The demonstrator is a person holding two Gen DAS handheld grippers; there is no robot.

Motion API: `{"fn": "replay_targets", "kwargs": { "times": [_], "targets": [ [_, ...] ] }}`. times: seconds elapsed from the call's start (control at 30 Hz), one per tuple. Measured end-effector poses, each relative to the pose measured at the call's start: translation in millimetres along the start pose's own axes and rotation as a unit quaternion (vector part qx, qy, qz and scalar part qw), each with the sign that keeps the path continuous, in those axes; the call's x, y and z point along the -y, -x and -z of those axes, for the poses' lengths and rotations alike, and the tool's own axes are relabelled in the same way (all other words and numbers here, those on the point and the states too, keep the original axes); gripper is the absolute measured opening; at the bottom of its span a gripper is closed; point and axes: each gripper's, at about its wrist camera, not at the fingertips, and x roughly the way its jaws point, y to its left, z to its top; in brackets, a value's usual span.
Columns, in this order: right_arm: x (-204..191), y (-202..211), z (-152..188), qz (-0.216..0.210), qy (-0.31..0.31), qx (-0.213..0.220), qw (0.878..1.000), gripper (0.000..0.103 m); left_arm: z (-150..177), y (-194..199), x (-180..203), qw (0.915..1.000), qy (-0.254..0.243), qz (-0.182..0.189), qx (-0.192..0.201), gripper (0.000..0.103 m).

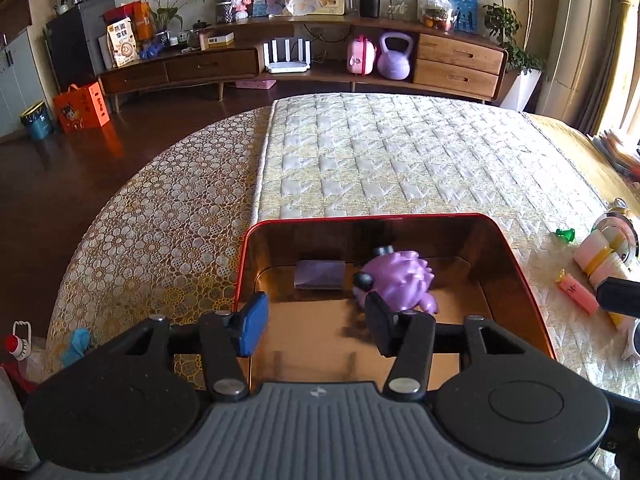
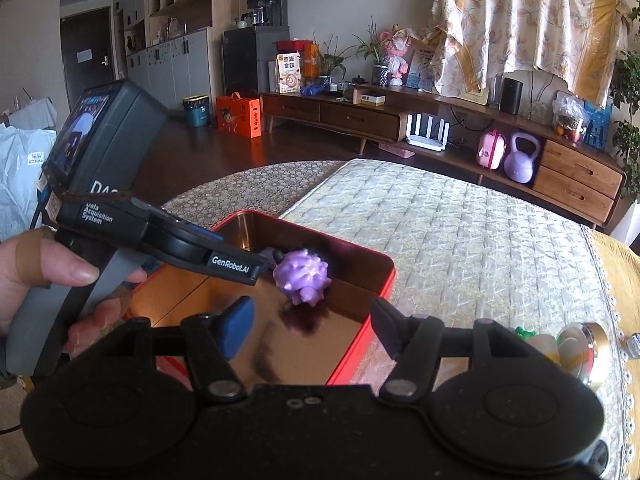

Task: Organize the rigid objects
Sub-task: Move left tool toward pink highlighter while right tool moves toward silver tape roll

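A red tin box [image 1: 440,216] with a shiny gold inside sits on the quilted table; it also shows in the right wrist view [image 2: 384,276]. A purple spiky toy [image 1: 398,280] lies inside it, seen too in the right wrist view [image 2: 302,272]. A small purple card [image 1: 319,275] lies at the box's back. My left gripper [image 1: 316,326] is open and empty over the box, just in front of the toy. My right gripper [image 2: 312,332] is open and empty above the box's right part. The left gripper's body [image 2: 224,256] reaches in from the left.
On the table right of the box lie a pink stick [image 1: 576,292], a green piece [image 1: 565,234], a pink-and-yellow roll [image 1: 600,258] and a round metal object [image 2: 588,354]. A quilted mat [image 1: 400,152] covers the table. A wooden sideboard [image 1: 456,64] stands behind.
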Motion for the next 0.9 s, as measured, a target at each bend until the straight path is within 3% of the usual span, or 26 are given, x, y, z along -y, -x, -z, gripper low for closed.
{"fn": "replay_targets", "kwargs": {
  "times": [0.07,0.37,0.47,0.6,0.9],
  "targets": [
    [1,8,2,0.0,-0.004,0.005,1.0,0.068,2,8,1,0.9999,0.004,0.009,0.005,0.06],
    [11,44,15,0.016,-0.044,0.029,0.998,0.086,12,43,21,0.9991,-0.009,0.031,0.027,0.062],
    [17,55,19,0.022,-0.061,0.034,0.997,0.094,17,54,30,0.9983,-0.012,0.041,0.039,0.074],
    [29,71,27,0.03,-0.079,0.042,0.996,0.101,23,68,47,0.9972,-0.018,0.05,0.052,0.077],
    [60,105,59,0.07,-0.102,0.046,0.991,0.103,32,78,88,0.9939,-0.021,0.094,0.052,0.08]
  ]
}}
